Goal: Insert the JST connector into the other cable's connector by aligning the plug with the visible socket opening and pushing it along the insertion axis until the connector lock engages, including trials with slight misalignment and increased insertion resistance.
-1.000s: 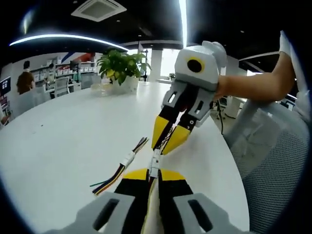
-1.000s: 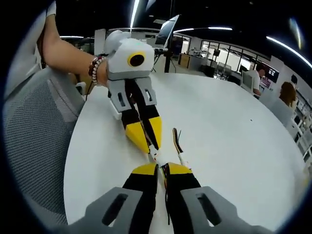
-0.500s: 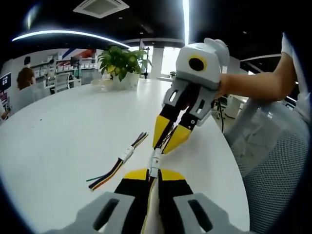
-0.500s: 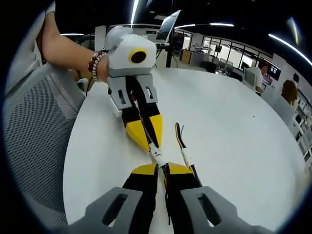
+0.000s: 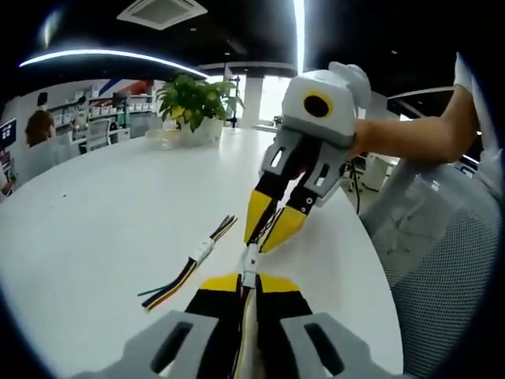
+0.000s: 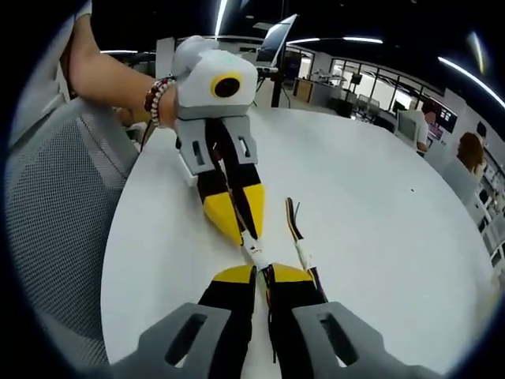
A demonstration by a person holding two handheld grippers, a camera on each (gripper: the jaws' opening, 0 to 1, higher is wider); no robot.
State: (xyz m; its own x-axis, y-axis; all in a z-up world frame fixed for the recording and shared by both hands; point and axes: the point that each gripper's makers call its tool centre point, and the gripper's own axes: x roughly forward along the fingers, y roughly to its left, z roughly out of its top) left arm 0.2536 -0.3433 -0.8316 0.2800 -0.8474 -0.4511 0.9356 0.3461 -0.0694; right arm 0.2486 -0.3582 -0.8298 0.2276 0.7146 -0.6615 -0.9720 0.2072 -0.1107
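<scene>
My left gripper (image 5: 248,279) is shut on a cable whose white JST connector (image 5: 250,263) sticks out past its yellow tips. Facing it tip to tip, my right gripper (image 5: 271,230) comes down from the upper right, shut on the other cable's connector. In the right gripper view, the white connectors (image 6: 256,254) meet in the short gap between my right gripper (image 6: 263,273) and the left gripper (image 6: 243,231). They touch in line; I cannot tell whether the lock is engaged. All this hangs just above the white table (image 5: 118,205).
A spare multicoloured cable (image 5: 192,267) with a white connector lies on the table left of the jaws, seen as cable (image 6: 301,243) too. A potted plant (image 5: 193,105) stands at the far side. A grey mesh chair (image 5: 442,260) sits by the table edge.
Both views have shifted slightly. The grippers keep their tip-to-tip hold, and a little more white connector shows between the tips in the right gripper view.
</scene>
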